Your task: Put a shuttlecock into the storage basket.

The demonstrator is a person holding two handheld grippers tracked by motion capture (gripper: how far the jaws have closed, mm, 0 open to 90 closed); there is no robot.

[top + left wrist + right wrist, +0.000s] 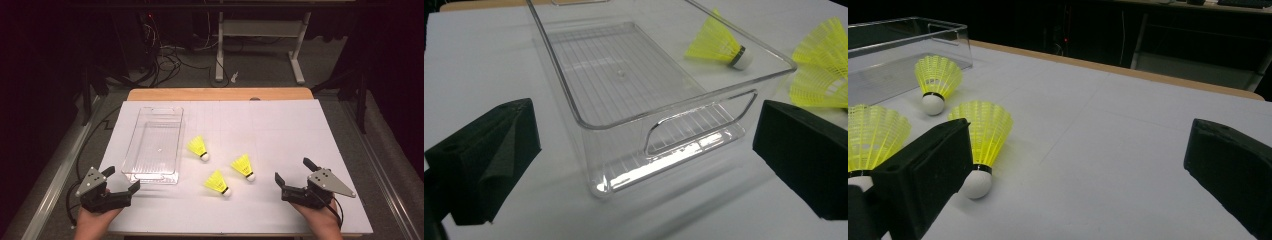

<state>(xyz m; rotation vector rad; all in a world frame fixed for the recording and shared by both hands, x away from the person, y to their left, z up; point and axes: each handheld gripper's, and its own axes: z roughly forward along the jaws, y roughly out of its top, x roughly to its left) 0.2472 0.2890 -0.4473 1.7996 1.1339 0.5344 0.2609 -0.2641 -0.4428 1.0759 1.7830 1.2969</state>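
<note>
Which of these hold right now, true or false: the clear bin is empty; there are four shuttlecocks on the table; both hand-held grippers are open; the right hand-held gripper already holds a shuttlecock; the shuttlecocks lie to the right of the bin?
1. The clear bin is empty. True.
2. Four shuttlecocks lie on the table. False: there are three, the far shuttlecock, the right shuttlecock and the near shuttlecock.
3. The left hand-held gripper and the right hand-held gripper are both open. True.
4. The right hand-held gripper holds a shuttlecock. False: its jaws are apart with nothing between them.
5. The shuttlecocks lie to the right of the bin. True.
</note>
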